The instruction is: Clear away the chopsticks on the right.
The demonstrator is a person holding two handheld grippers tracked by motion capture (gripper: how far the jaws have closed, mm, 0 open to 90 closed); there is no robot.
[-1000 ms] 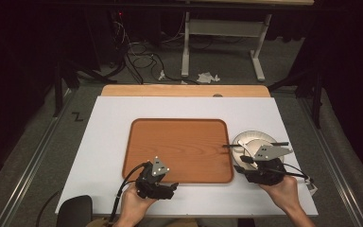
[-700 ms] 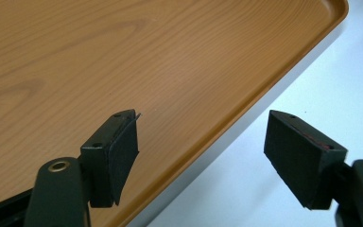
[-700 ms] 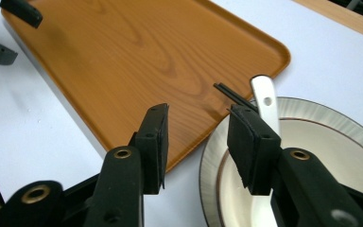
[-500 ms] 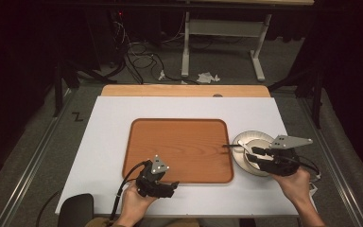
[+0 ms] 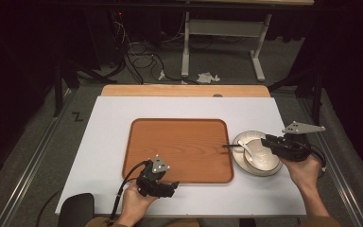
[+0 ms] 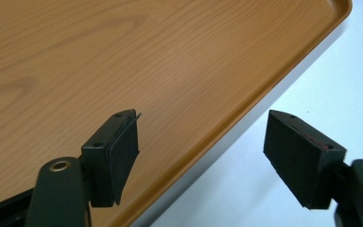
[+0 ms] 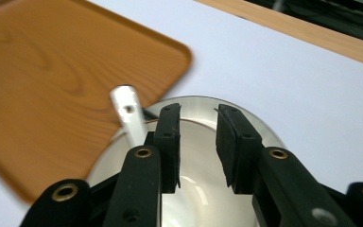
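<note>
Nearest the person, the left claw (image 5: 168, 185) lay low in the left hand (image 5: 134, 205) at the front edge of the white desk (image 5: 108, 142), just beside the near rim of the wooden tray (image 5: 179, 146). In the left gripper view its jaws stood wide apart with nothing between them, one over the tray's (image 6: 123, 61) wood grain and the other over the bare desk (image 6: 331, 85), the tray's raised rim running between the two.

Farther on and to the right, the right hand (image 5: 305, 168) held the right claw (image 5: 267, 142) over a cream bowl (image 5: 260, 163) that sat in a matching plate (image 5: 238, 163) just beside the tray's right edge. A spoon (image 5: 246, 148) rested in the bowl, its dark handle reaching out over the rim toward the tray. In the right gripper view the right claw (image 7: 197, 142) showed a narrow gap between its jaws, with no object gripped; they hung above the bowl (image 7: 198, 189), and the spoon's pale handle (image 7: 127, 116) ran up just beside the left jaw. Whether that jaw touched the handle could not be told. The tray (image 7: 52, 85) lay behind it, blurred.

Beyond the tray, the desk ended at a strip of bare wood (image 5: 184, 91). Past that lay a dark floor with loose cables (image 5: 137, 52), a crumpled scrap of paper (image 5: 208, 76), and the white legs of another table (image 5: 185, 42).
</note>
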